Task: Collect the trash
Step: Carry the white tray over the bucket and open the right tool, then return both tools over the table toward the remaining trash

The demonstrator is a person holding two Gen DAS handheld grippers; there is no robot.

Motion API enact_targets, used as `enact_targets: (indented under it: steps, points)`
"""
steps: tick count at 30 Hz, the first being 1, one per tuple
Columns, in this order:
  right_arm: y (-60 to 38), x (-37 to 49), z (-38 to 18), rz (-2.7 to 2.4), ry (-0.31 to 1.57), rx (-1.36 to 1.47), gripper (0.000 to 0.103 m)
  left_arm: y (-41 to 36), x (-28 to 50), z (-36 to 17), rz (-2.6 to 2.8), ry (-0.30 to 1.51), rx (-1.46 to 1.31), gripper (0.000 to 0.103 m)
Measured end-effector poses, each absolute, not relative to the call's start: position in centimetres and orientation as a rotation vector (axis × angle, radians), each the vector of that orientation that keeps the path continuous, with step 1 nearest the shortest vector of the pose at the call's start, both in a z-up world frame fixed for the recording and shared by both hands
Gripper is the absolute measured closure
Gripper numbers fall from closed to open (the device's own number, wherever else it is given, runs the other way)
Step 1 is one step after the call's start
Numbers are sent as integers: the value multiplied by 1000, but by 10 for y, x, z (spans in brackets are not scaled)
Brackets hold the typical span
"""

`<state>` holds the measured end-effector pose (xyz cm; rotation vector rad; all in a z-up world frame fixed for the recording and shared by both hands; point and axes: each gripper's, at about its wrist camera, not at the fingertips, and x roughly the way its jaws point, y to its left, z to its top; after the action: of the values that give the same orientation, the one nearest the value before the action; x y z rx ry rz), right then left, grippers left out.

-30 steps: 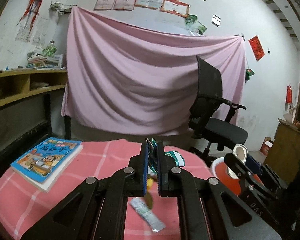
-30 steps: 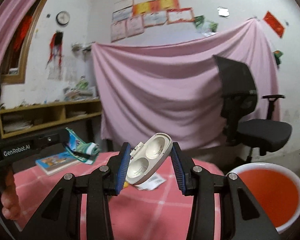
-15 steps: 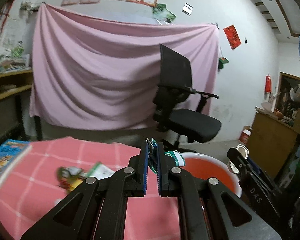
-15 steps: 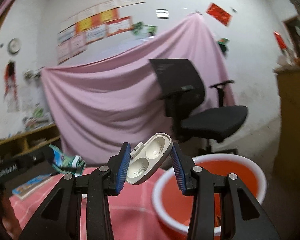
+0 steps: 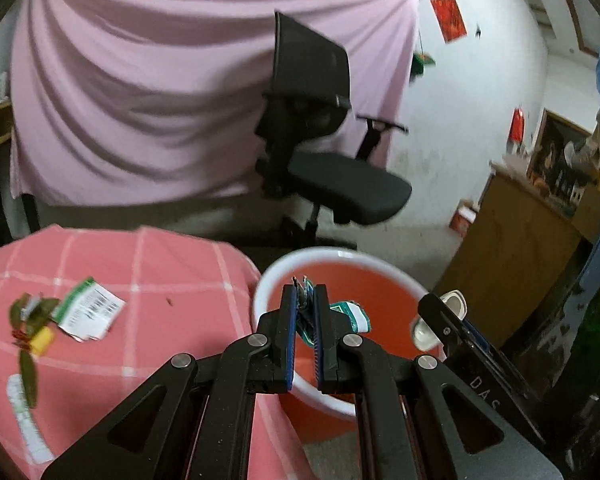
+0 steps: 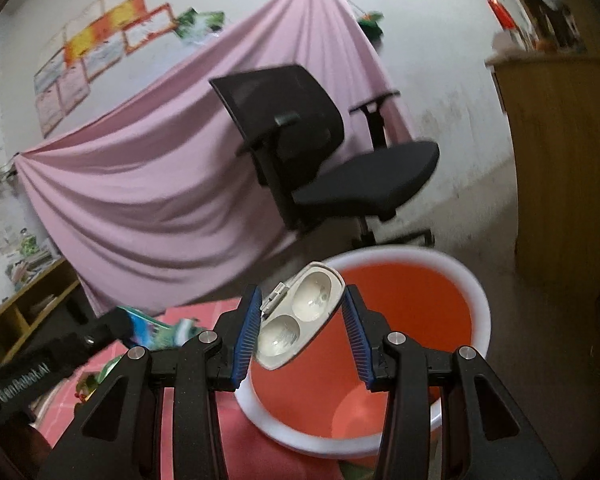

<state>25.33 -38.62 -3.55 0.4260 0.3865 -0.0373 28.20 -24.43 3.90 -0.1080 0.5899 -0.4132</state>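
Now, left tongs: clenched on green wrapper, thin, crinkly, above bucket; right tongs: grasping white case, light, stiff, slippery, pinched across edges, over bucket.

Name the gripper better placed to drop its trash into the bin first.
Right, probably. The right gripper holds the white plastic shell in line with the orange bin's opening; the left gripper, clamping a green wrapper, sits nearer the rim beside the table.
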Motion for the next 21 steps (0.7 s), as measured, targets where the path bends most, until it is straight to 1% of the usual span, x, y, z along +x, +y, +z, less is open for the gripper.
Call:
enact_targets:
  steps: [5, 9, 10, 11, 12, 13, 17, 19, 21]
  points:
    - [-398, 260, -49, -49, 452, 492, 63, -262, 300, 20, -422, 675, -84, 97]
    - [-406, 261, -54, -64, 477, 526, 61, -271, 307, 14, -428, 711, -46, 92]
    - [-407, 261, -55, -69, 482, 532, 56, -272, 309, 11, -425, 717, -39, 87]
    - [-408, 262, -55, -73, 483, 535, 52, -272, 309, 10, -424, 723, -37, 79]
    - [-409, 262, -55, -76, 483, 540, 51, -271, 310, 10, -427, 724, -43, 75]
    - [-409, 261, -56, -79, 483, 543, 51, -268, 308, 9, -428, 720, -54, 68]
    - [-408, 262, -54, -87, 480, 540, 51, -252, 307, 11, -401, 703, -87, 67]
    - [-407, 257, -50, -89, 449, 532, 50, -241, 305, 14, -370, 691, -103, 67]
    - [-405, 254, -44, -90, 421, 507, 48, -229, 301, 17, -353, 680, -118, 67]
